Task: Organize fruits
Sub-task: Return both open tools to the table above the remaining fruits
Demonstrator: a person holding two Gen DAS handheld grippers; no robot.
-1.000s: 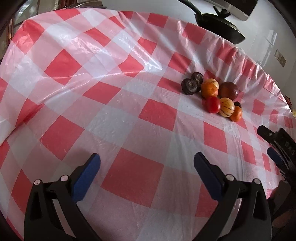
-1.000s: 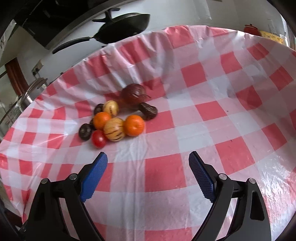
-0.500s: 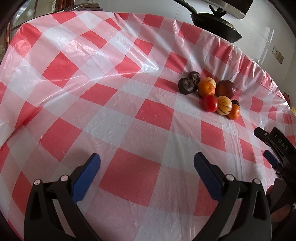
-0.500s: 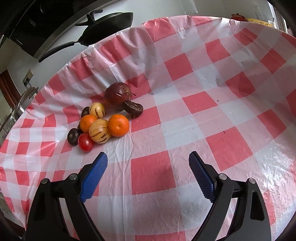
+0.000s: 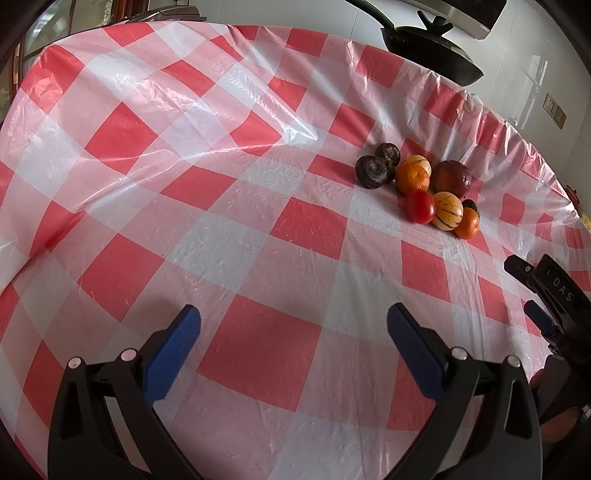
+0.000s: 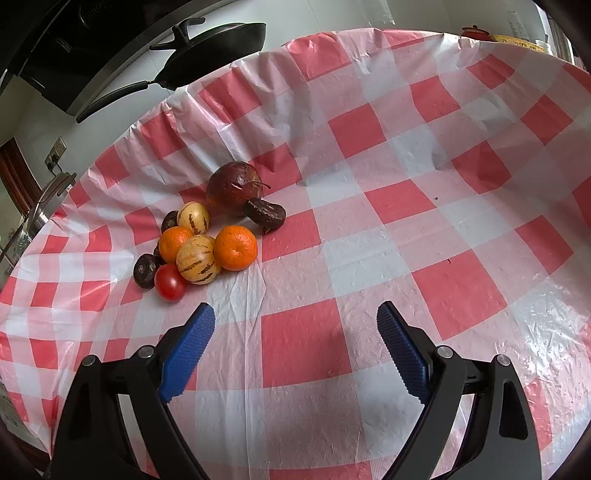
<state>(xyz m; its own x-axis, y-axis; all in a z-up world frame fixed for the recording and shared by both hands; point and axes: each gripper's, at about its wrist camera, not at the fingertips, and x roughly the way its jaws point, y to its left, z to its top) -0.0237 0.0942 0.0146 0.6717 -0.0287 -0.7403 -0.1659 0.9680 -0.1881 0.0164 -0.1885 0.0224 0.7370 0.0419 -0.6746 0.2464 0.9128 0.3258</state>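
Note:
A cluster of fruits lies on the red-and-white checked tablecloth [image 6: 369,221]. It holds two oranges [image 6: 235,247], two striped yellow melons [image 6: 196,259], a red tomato [image 6: 170,282], a large dark red fruit [image 6: 234,187] and several small dark brown fruits [image 6: 265,215]. The cluster also shows at the right in the left wrist view [image 5: 421,184]. My right gripper [image 6: 295,325] is open and empty, just short of the cluster. My left gripper [image 5: 293,325] is open and empty, farther from the fruit. The right gripper's body [image 5: 554,299] shows at that view's right edge.
A black frying pan [image 6: 218,48] hangs past the table's far edge, against a white wall. A red pot [image 6: 474,32] stands at the far right. The tablecloth is wrinkled plastic.
The right gripper has moved closer to the fruit cluster, which now looks larger and nearer. The left view has shifted slightly. Both grippers stay open.

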